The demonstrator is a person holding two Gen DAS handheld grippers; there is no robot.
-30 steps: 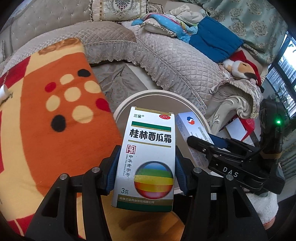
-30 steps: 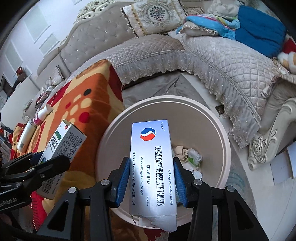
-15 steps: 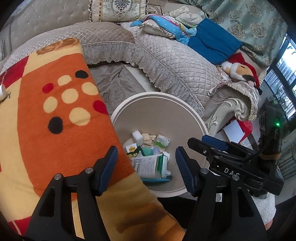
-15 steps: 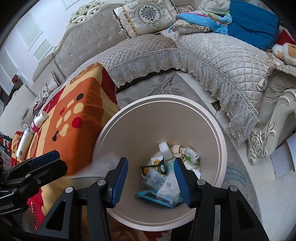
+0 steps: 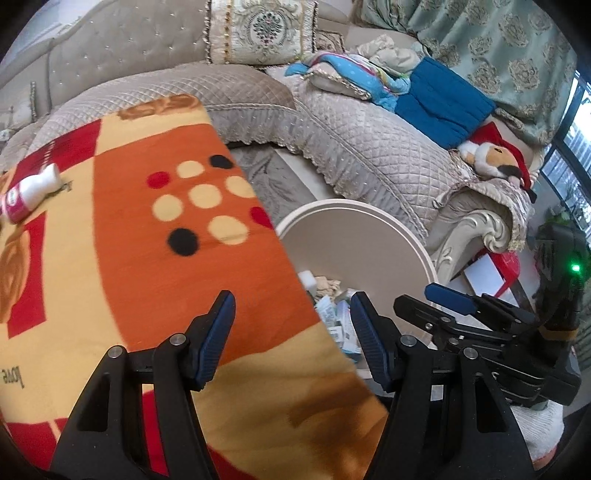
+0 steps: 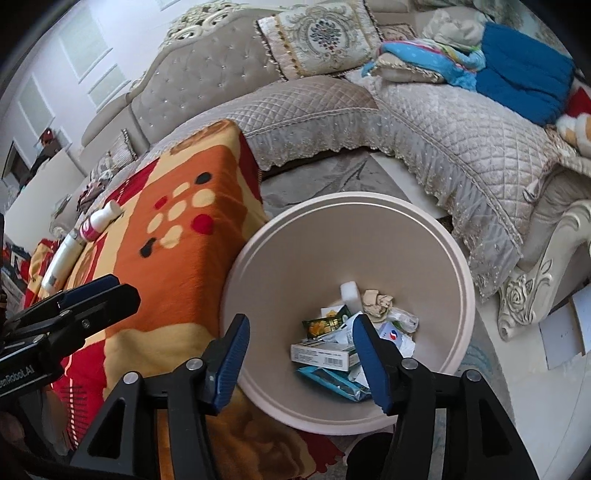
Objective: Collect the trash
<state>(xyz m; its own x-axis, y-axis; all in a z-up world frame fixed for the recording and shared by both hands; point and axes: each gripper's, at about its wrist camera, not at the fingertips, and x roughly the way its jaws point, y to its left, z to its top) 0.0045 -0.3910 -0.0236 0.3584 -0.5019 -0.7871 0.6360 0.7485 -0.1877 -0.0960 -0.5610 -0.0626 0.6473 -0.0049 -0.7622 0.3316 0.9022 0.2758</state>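
A round beige trash bin [image 6: 458, 280] stands on the floor beside the orange patterned blanket [image 6: 177, 251]. It holds several pieces of trash, among them a white medicine box [image 6: 325, 356], a green wrapper [image 6: 325, 325] and crumpled paper [image 6: 376, 301]. My right gripper [image 6: 301, 339] is open and empty above the bin's near side. My left gripper [image 5: 291, 321] is open and empty above the blanket's edge [image 5: 184, 258], with the bin [image 5: 388, 229] to its right. A pink-and-white bottle [image 5: 29, 192] lies on the blanket at far left; it also shows in the right wrist view [image 6: 98, 221], next to a white tube [image 6: 61, 264].
A quilted beige sofa [image 5: 369, 140] wraps around the back and right, carrying a cushion [image 5: 258, 29], blue clothes [image 5: 439, 99] and a plush toy [image 5: 495, 155]. The carved sofa leg [image 6: 532, 295] stands right of the bin. White papers [image 6: 561, 336] lie on the floor.
Both grippers have opened and dropped their medicine boxes into the bin. The left gripper has since swung left over the blanket.
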